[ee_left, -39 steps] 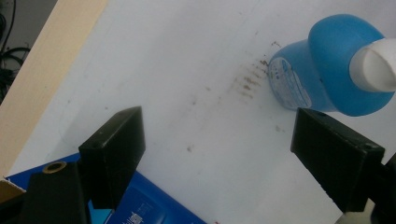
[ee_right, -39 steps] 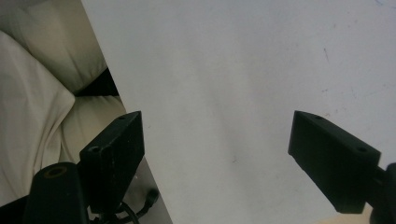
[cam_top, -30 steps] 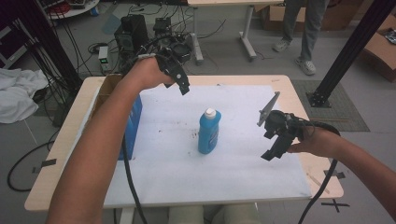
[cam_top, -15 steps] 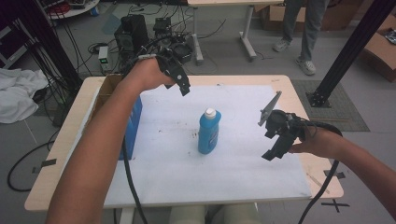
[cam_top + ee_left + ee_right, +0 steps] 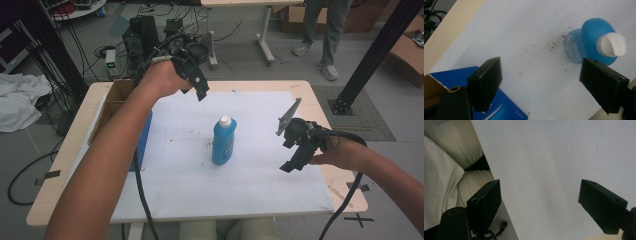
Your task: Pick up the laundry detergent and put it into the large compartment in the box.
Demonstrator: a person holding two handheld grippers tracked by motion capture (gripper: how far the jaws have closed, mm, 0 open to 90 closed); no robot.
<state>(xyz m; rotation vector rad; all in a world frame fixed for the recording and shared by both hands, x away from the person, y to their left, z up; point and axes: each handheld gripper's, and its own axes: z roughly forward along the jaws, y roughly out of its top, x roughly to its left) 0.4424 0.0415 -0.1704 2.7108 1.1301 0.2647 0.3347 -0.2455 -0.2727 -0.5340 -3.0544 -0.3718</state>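
The blue plastic bottle with a white cap (image 5: 223, 141) stands upright near the middle of the white sheet (image 5: 200, 185) that covers the light wooden desk (image 5: 80, 150). In the left gripper view the bottle (image 5: 590, 40) sits beyond the right-hand finger, untouched.

The left gripper (image 5: 199, 86) hangs above the far part of the sheet, to the left of the bottle and well apart from it. Its fingers (image 5: 485, 82) are spread wide and released, with nothing between them but the sheet below.

The right gripper (image 5: 295, 156) hovers over the right side of the sheet, near the bottle but clear of it. Its fingers (image 5: 485, 202) are likewise wide apart and grasp nothing.

A blue flat box (image 5: 143, 140) lies at the left edge of the sheet beside an open cardboard box (image 5: 107, 107).
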